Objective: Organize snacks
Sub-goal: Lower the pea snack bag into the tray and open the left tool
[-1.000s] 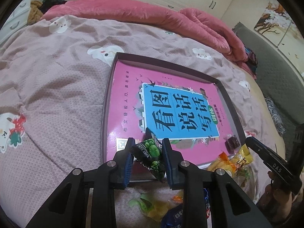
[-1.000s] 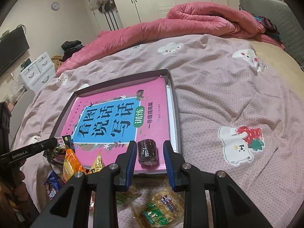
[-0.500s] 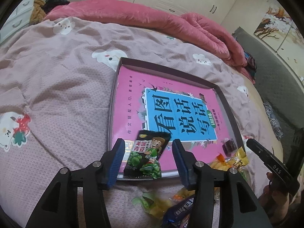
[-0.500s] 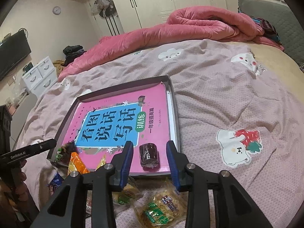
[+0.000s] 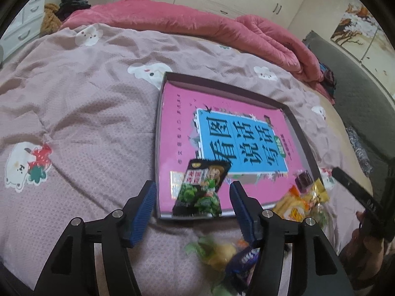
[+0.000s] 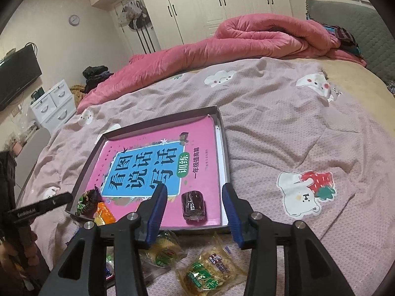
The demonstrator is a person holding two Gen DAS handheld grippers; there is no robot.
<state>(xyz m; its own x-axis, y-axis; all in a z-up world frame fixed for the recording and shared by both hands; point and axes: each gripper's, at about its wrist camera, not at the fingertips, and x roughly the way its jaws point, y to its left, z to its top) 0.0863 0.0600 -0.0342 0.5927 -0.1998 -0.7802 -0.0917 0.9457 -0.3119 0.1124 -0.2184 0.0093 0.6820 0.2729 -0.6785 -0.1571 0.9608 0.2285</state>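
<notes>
both blue-padded grippers, left (image 5: 193, 192) and right (image 6: 195, 203), have just been opening, clear of the black green-pea snack packet (image 5: 201, 190) and the dark brown wrapped roll (image 6: 193, 205) lying in the shallow grey box (image 6: 223, 133).

A rumpled pink quilt (image 6: 259, 42) lies along the bed's far edge. White wardrobes (image 6: 222, 2) stand beyond it. A wall clock (image 6: 74, 20), television (image 6: 17, 74) and white drawer unit (image 6: 53, 103) stand off the bed's left side.
</notes>
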